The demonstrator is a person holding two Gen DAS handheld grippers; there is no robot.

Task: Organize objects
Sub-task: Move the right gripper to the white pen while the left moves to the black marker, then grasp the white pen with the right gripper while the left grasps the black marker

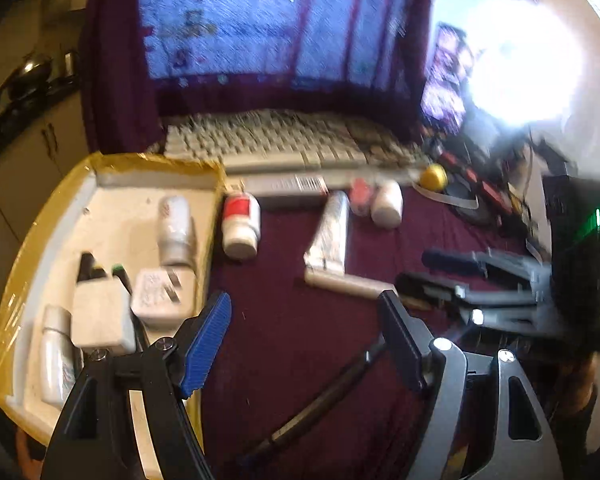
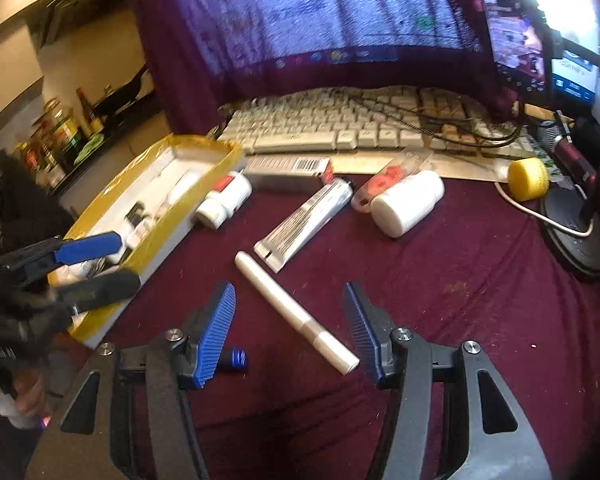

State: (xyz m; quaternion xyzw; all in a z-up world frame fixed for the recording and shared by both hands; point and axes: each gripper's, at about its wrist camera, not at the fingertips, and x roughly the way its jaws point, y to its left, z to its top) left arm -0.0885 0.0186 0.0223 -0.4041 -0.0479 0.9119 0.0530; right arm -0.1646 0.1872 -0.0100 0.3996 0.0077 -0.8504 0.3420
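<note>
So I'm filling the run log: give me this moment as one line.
left claw: open, empty, beside tray | right claw: open, astride white pen, not gripping | tube, two bottles loose on cloth

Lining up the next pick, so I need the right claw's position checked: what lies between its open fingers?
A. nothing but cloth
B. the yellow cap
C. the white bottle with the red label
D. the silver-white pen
D: in the right wrist view the silver-white pen lies slantwise on the maroon cloth, its near end between the open fingers of the right claw, which do not touch it.
</note>
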